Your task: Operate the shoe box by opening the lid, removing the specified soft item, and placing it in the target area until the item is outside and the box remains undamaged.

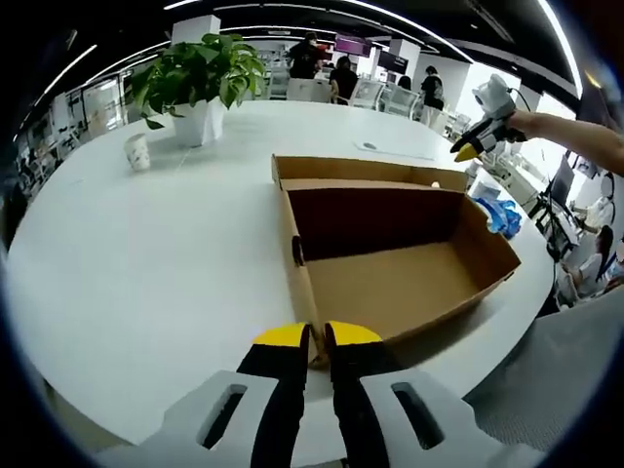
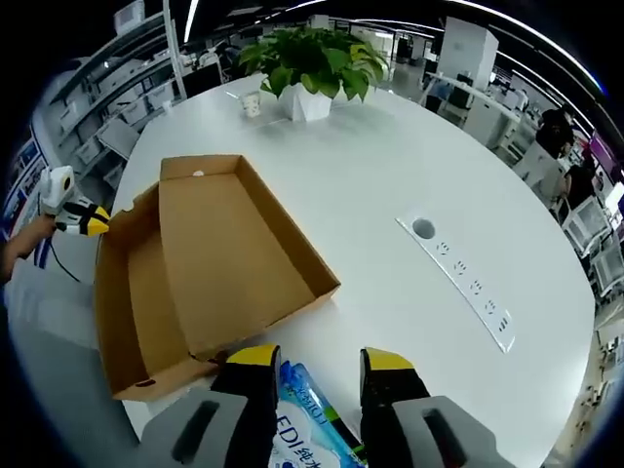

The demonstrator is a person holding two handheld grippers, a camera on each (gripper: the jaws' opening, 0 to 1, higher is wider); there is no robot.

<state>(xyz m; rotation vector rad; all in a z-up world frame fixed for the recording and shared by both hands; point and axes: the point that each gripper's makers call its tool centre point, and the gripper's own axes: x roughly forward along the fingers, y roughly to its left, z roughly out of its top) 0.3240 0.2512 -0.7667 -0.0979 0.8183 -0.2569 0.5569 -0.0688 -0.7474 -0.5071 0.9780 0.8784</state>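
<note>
Right now, left gripper [image 1: 319, 336] w/ yellow-tipped black jaws nearly together, pinching the near corner wall of the open brown cardboard shoe box [image 1: 400, 283]; thin cardboard edge sitting between the tips. Also showing in right gripper view at far left [image 2: 93, 220], held by a hand, touching the box's outer corner.

Right gripper [image 2: 322, 366] w/ jaws parted wide, holding a soft blue-and-white plastic pack w/ printed lettering [image 2: 310, 424] between them; pack bulging up between the jaws, both tips pressing its sides. Pack sitting outside the box, just beside its near edge, over the white table [image 2: 390, 185]. In left gripper view, right gripper [image 1: 480, 138] hanging above the box's far right side, w/ blue plastic [image 1: 499, 213] peeking just past the box wall there.

Box [image 2: 195, 263] lying open on the table, lid folded back flat & joined to the tray along one long side; nothing visible inside either half, bare brown floor only. No tears or crushing visible.

Elsewhere: leafy green plant in white pot [image 1: 200, 83] and small white paper cup [image 1: 137, 151] well apart from the box, far side of table. Strip of power sockets [image 2: 463, 278] set into tabletop. People standing in background [image 1: 343, 76].
</note>
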